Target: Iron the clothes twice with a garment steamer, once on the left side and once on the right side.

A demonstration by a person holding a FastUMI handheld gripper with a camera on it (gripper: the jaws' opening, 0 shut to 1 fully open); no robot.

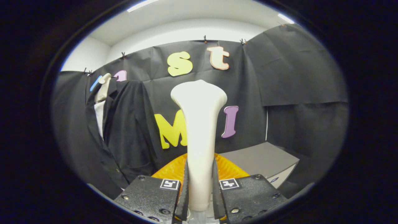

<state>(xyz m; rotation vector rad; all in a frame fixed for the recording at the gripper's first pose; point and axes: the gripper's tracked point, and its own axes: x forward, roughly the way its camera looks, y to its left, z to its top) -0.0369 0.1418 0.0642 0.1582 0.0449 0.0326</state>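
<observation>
A white garment steamer (199, 130) stands upright between my fingers, its flared head rising well above them. My gripper (200, 189) is shut on the steamer's handle, both fingers (185, 193) pressing its sides. A black jacket (124, 133) over a white shirt hangs on a pale mannequin form (103, 87), off to the left and beyond the fingers. The steamer head is apart from the jacket, to its right.
An orange ribbed base (231, 169) lies just behind the steamer's handle. A grey box (264, 158) sits to the right beyond the fingers. Black cloth walls the booth behind and on both sides.
</observation>
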